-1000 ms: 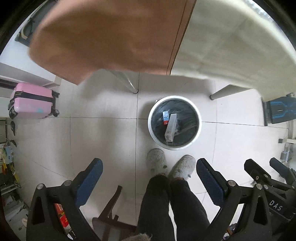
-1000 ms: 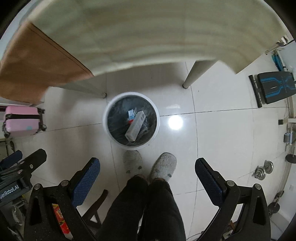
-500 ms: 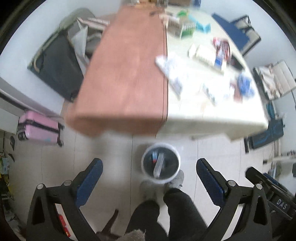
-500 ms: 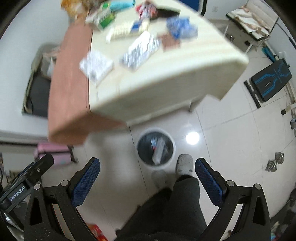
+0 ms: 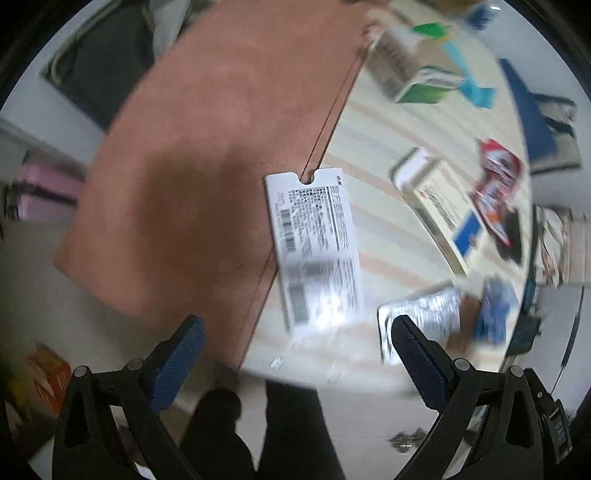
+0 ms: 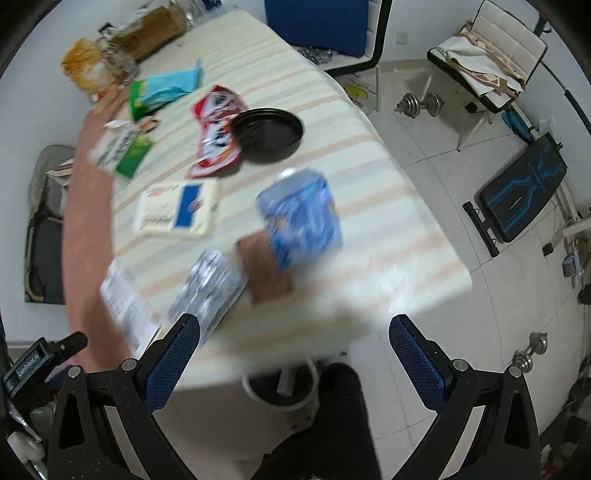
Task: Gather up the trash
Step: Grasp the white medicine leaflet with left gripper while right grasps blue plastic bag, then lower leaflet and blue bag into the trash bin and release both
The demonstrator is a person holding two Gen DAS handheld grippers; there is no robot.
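Observation:
My left gripper (image 5: 295,354) is open and empty above the table's near edge, over a white printed package (image 5: 317,251). A silver wrapper (image 5: 421,317) lies by its right finger. My right gripper (image 6: 295,354) is open and empty over the near edge too. Ahead of it lie the silver wrapper (image 6: 210,288), a blue bag (image 6: 303,218), a brown flat piece (image 6: 264,269), a red-white wrapper (image 6: 214,129), a black lid (image 6: 267,134) and a white-blue box (image 6: 177,212). The white trash bin (image 6: 284,389) peeks out below the table by my legs.
The table has a brown part (image 5: 207,158) and a cream striped cloth (image 6: 369,206). Green and teal packages (image 6: 155,96) lie far back. A blue chair (image 6: 325,22), dumbbells (image 6: 419,101), a bench (image 6: 484,66) and a black-blue board (image 6: 524,192) stand around. A pink suitcase (image 5: 40,184) is left.
Both grippers have risen from looking down at the bin on the floor to above the table; the tabletop trash has come close. Both stay open.

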